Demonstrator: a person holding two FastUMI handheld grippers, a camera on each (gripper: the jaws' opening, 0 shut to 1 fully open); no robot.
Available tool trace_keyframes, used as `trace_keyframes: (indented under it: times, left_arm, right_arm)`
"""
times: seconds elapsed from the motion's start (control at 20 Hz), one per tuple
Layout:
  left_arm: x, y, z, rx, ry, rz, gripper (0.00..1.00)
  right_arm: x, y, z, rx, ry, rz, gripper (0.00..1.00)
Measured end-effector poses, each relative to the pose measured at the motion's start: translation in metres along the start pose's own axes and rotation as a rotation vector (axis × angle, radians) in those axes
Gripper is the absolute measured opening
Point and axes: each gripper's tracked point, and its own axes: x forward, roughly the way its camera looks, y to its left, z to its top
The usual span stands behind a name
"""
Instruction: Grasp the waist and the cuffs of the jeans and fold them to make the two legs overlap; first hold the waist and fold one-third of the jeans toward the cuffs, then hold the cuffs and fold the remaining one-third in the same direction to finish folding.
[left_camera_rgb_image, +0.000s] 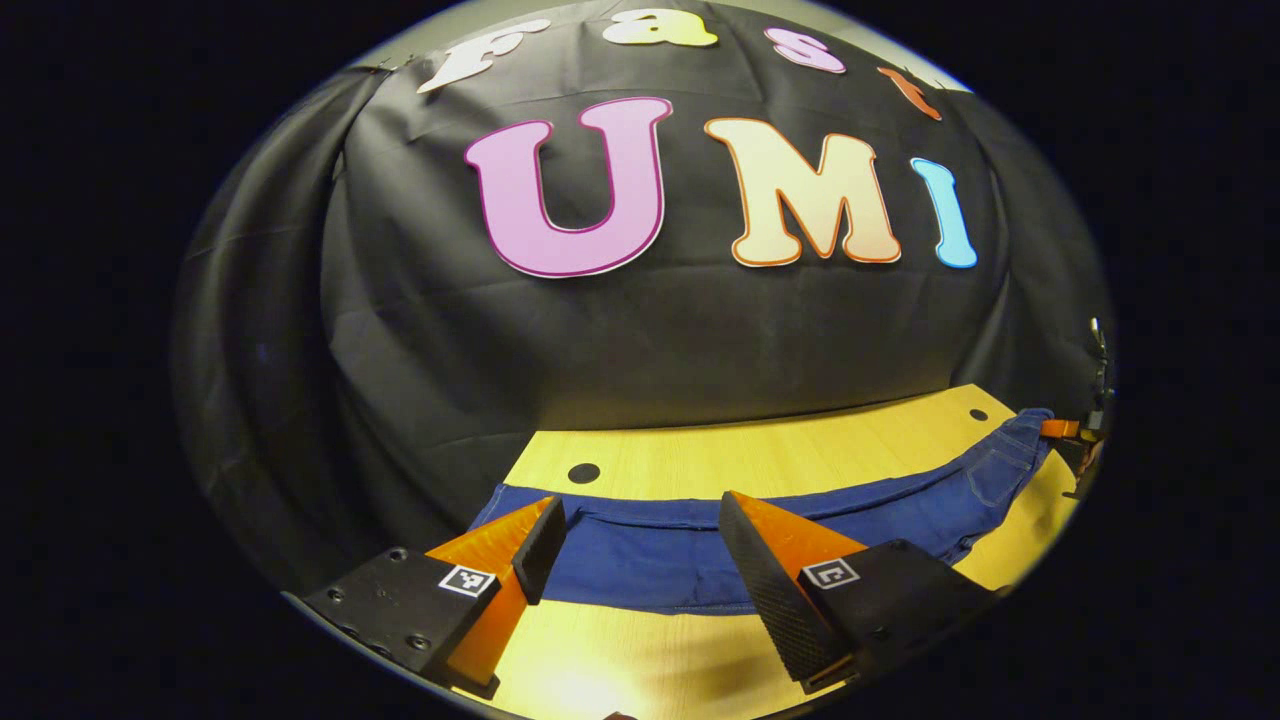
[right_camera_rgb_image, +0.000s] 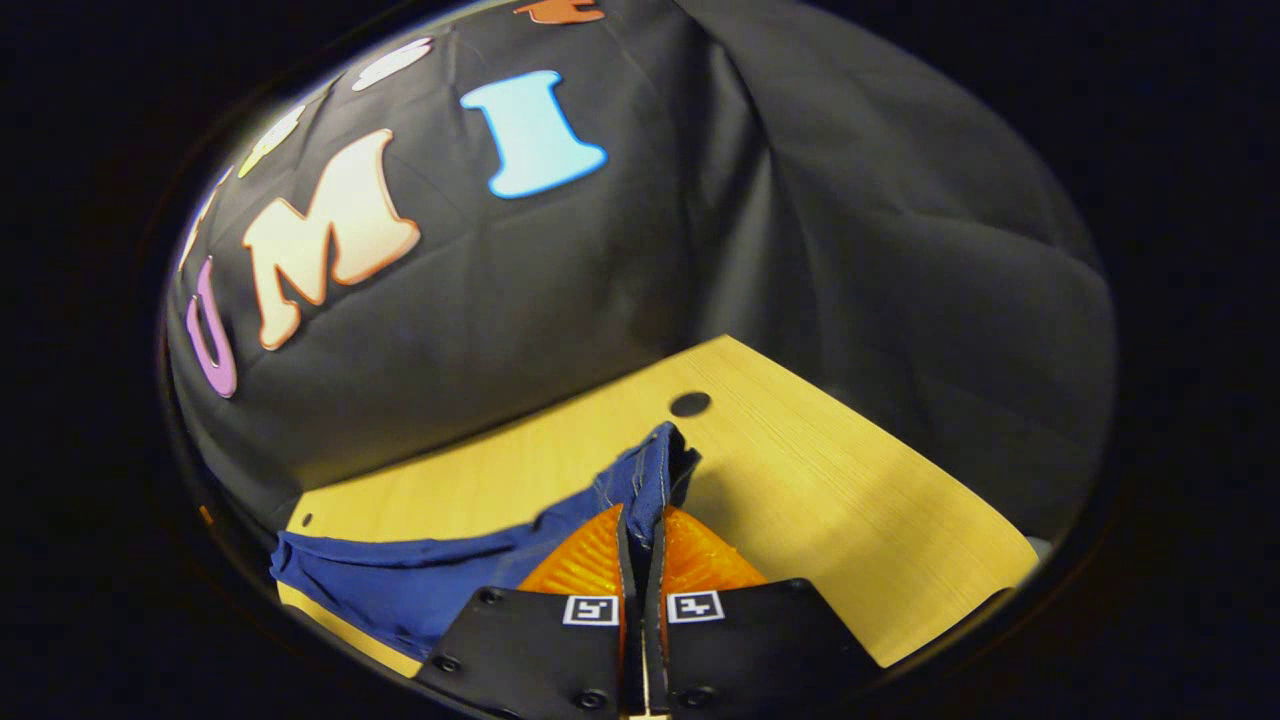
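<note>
Left tool at bottom of left gripper view, fingers spread wide above the jeans; jeans run as a blue band across the wooden tabletop toward right edge of frame; right tool at bottom centre of right gripper view, fingers pinched tight on a raised fold of jeans; rest trails to lower left.

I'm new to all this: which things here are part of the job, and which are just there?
Part of the job:
- jeans
- left gripper, open over them
- right gripper, shut on one end of the jeans

Just there:
- wooden table
- black cloth wall
</note>
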Motion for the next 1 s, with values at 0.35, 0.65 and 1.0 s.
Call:
trace_keyframes:
  times: [0.35,0.65,1.0]
  left_arm:
    - [-0.005,0.041,-0.003,0.033,-0.004,-0.006,0.95]
    - [-0.006,0.089,-0.011,0.017,-0.002,-0.011,0.95]
    - [0.000,0.151,-0.023,-0.002,0.002,-0.022,0.95]
  right_arm:
    - [-0.029,0.123,0.027,-0.046,-0.084,0.132,0.04]
    - [-0.067,0.239,0.034,-0.118,-0.163,0.261,0.06]
    - [-0.087,0.361,-0.020,-0.199,-0.149,0.369,0.03]
